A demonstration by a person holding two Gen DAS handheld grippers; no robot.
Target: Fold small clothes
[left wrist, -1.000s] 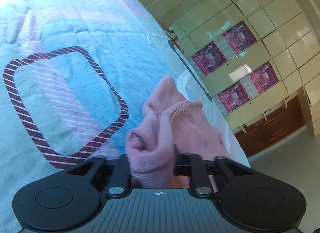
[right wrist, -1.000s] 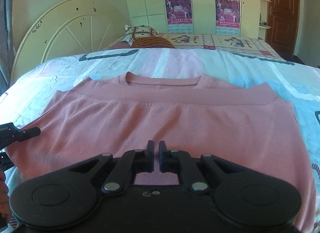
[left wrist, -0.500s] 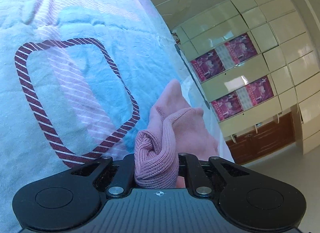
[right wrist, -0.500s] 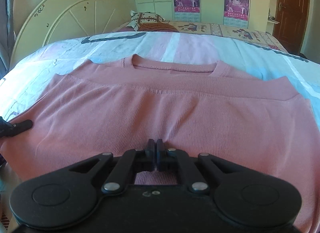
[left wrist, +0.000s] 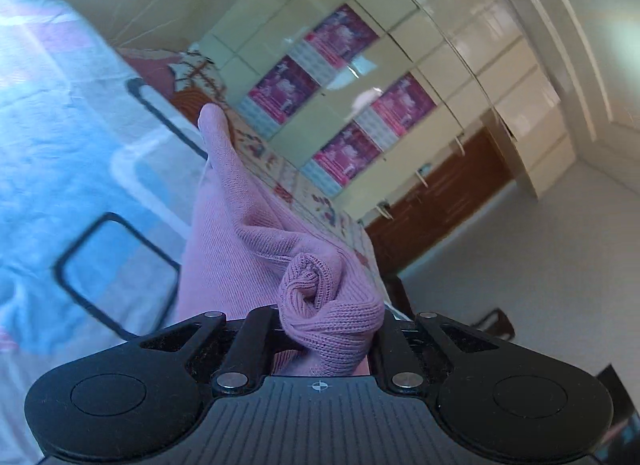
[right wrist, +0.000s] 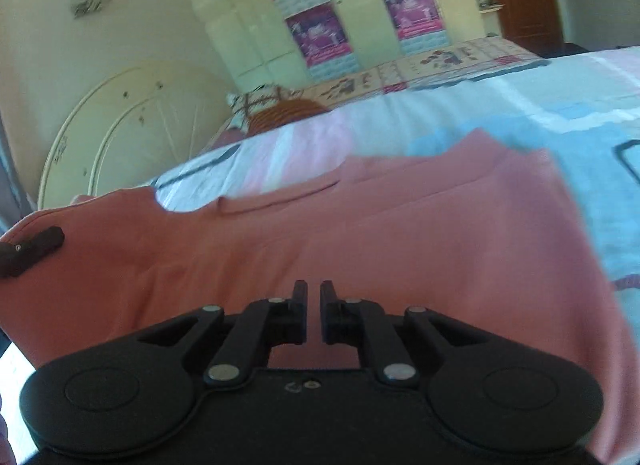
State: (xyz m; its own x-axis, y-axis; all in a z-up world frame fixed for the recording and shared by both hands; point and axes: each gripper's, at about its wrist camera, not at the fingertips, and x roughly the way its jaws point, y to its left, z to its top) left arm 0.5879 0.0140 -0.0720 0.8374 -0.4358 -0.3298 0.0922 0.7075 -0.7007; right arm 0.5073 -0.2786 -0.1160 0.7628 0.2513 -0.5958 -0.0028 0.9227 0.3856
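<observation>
In the left wrist view we see our left gripper clamped on a bunched wad of the pink knit top, low in the centre of the frame. Compared with a second ago, the bedspread has slid off to the left edge, and the wardrobe with purple posters now fills the upper middle, so the held cloth has come up off the bed. The fingers themselves are hidden by the wad.

In the right wrist view our right gripper sits at bottom centre with a narrow slit between its jaws, which are opening; before they were pressed together. The fabric shows through the gap behind them, but we cannot tell whether any of it is pinched there. The top lies across the middle of the frame on the bedspread, and its left edge now stands raised where a black finger of the left gripper grips it at the left border. The whole picture is tilted and smeared, so the neckline is hard to make out. The headboard sits at left.
</observation>
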